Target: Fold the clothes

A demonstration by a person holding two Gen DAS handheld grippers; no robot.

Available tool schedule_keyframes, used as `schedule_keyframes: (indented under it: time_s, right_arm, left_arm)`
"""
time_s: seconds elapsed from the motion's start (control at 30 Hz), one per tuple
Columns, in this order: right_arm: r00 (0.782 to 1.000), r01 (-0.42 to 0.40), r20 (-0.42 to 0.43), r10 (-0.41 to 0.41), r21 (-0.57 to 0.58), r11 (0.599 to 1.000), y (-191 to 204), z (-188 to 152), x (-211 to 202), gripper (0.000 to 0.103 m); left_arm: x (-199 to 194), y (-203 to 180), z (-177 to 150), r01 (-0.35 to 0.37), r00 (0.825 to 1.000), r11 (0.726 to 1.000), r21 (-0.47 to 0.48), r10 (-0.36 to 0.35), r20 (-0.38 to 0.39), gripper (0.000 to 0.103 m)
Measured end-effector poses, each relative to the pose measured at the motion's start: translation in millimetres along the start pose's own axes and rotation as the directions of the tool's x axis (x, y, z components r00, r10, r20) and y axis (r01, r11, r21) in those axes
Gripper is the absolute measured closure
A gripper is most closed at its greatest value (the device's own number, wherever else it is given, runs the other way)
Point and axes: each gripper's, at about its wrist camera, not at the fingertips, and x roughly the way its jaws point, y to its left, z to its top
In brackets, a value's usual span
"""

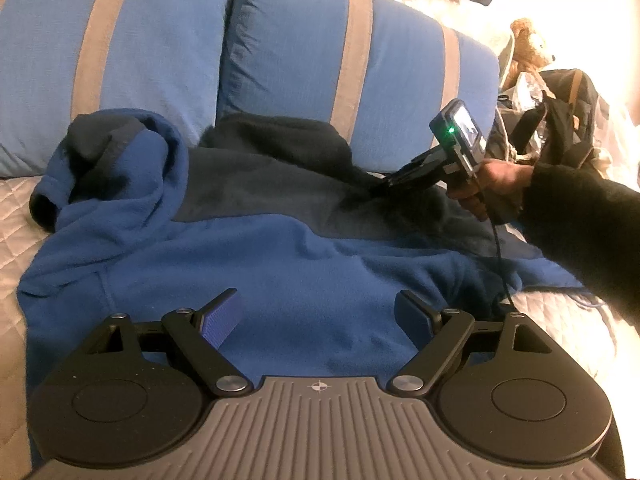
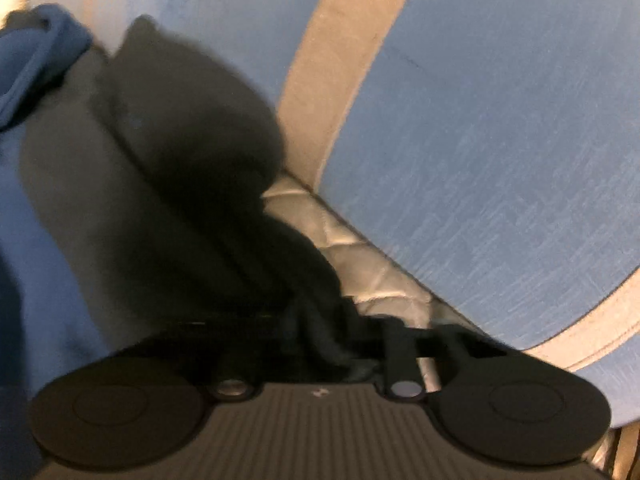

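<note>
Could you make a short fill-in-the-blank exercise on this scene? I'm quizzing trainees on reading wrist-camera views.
1. The fleece top is blue with dark ____ panels.
2. The left gripper hovers over the top with its jaws ____.
3. The right gripper is shut on the top's ____ fabric, near the striped pillows.
4. Beyond the pillows sits a ____ bear.

Missing words: grey; open; dark; teddy

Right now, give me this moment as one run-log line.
left gripper: open above blue fleece | right gripper: shut on dark collar fabric | fold: not yet begun
</note>
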Motion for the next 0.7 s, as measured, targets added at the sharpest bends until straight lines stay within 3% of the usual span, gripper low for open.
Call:
schedule_keyframes:
  time_s: [0.1,0.17,0.23,0.3,0.37,0.4,0.43,0.47,0.53,0.57,0.7]
  right_arm:
    - [0.98,0.133,0.144,-0.138,0.042,0.99,-0.9,7.0,-12.9,0.092]
    - [0.943,0.229,0.235,-0.234,0.048,0.972,3.2,13.5,-20.8,0.092]
    - [0.908,0.323,0.283,-0.308,-0.008,0.946,16.1,19.0,-19.3,0.092]
    - [0.89,0.394,0.282,-0.358,-0.079,0.916,27.6,17.4,-10.4,0.09]
    - [0.871,0.453,0.282,-0.402,-0.146,0.879,38.5,16.0,-2.3,0.064]
    - [0.882,0.439,0.264,-0.39,-0.162,0.884,39.4,16.8,-3.9,0.059]
    - [0.892,0.425,0.248,-0.379,-0.172,0.889,40.0,17.6,-6.4,0.044]
    - [0.893,0.417,0.248,-0.374,-0.147,0.897,38.9,17.7,-14.8,0.021]
    - [0.896,0.399,0.253,-0.365,-0.098,0.912,37.1,17.7,-32.2,0.0]
    - [0.892,0.39,0.277,-0.357,-0.072,0.918,38.2,15.7,-44.4,0.0]
    - [0.916,0.308,0.26,-0.306,0.032,0.951,49.9,11.9,-85.0,0.0]
  left_arm:
    - [-0.9,3.2,-0.8,-0.004,1.0,1.0,-0.009,0.004,0.004,0.019]
    - [-1.2,4.9,-1.5,-0.007,1.0,1.0,-0.015,0.007,0.005,0.019]
    - [-1.6,6.4,-2.1,-0.01,1.0,1.0,-0.022,0.01,0.006,0.019]
    - [-2.2,7.9,-2.3,-0.014,1.0,0.999,-0.029,0.014,0.008,0.019]
    - [-3.8,9.0,-2.4,-0.012,1.0,0.999,-0.031,0.013,0.01,0.019]
    - [-5.0,9.6,-2.4,-0.011,1.0,0.999,-0.03,0.012,0.013,0.019]
    - [-7.5,10.5,-2.2,-0.011,1.0,1.0,-0.025,0.012,0.019,0.019]
    - [-10.4,11.7,-2.0,-0.013,1.0,1.0,-0.023,0.014,0.028,0.019]
    - [-16.6,15.6,-0.5,-0.022,0.999,0.999,-0.024,0.023,0.047,0.019]
    - [-19.2,18.2,0.1,-0.029,0.998,0.999,-0.025,0.031,0.053,0.019]
    - [-32.3,31.4,3.8,-0.082,0.992,0.996,-0.022,0.083,0.095,0.019]
